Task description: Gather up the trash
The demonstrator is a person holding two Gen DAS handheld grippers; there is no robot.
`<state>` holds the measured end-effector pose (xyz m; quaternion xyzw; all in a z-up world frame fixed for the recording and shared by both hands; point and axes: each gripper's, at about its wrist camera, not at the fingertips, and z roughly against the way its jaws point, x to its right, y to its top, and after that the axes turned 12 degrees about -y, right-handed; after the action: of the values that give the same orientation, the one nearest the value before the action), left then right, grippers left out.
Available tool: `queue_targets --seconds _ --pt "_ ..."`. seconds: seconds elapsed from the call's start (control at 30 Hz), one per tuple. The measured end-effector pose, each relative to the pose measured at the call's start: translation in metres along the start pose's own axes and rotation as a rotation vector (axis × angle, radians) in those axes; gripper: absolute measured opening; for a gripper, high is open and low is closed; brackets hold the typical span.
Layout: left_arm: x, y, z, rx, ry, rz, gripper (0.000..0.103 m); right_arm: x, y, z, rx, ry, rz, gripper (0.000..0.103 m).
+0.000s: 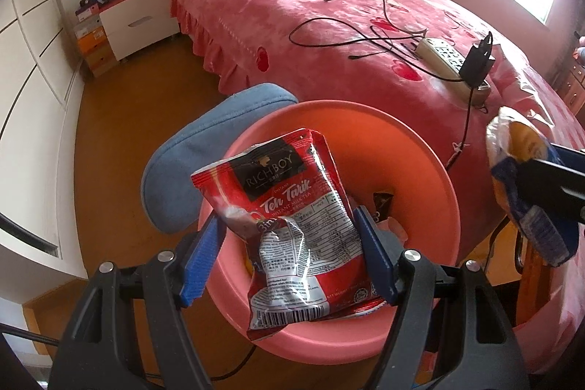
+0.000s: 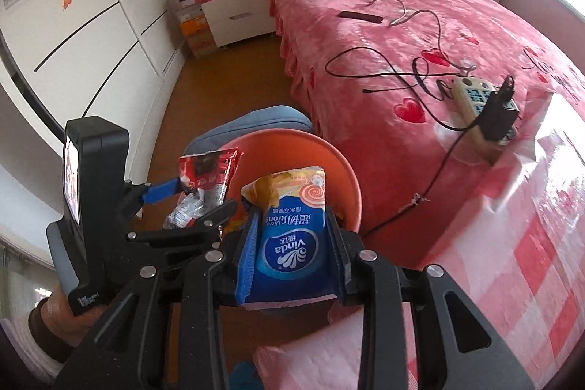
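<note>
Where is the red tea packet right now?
The red tea packet is pinched in the left gripper, hanging over the pink basin, beside the bed.

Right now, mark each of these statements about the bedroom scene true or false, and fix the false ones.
1. The left gripper holds a red Teh Tarik packet above the pink basin. True.
2. The right gripper is open, with nothing between its fingers. False: it is shut on a blue Vinda tissue pack.
3. A power strip with a black adapter plugged in lies on the bed. True.
4. The basin sits on top of the bed. False: it is beside the bed, lower down, next to a blue cushion.
5. The bedspread is plain blue. False: it is pink with red hearts.
</note>
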<state>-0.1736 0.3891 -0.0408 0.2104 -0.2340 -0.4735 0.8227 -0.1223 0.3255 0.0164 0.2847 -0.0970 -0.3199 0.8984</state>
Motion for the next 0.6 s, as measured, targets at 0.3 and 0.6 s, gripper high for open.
queue_targets --seconds 0.3,0.6 --pt "-0.002 -0.004 -0.015 -0.041 -0.004 0.026 0.076 0.001 -0.002 -0.014 0.0 0.005 -0.036 0.061" --pt "0.006 -0.006 -0.011 -0.002 0.072 -0.016 0.094 0.026 -0.01 0.013 0.083 -0.076 -0.124 0.087"
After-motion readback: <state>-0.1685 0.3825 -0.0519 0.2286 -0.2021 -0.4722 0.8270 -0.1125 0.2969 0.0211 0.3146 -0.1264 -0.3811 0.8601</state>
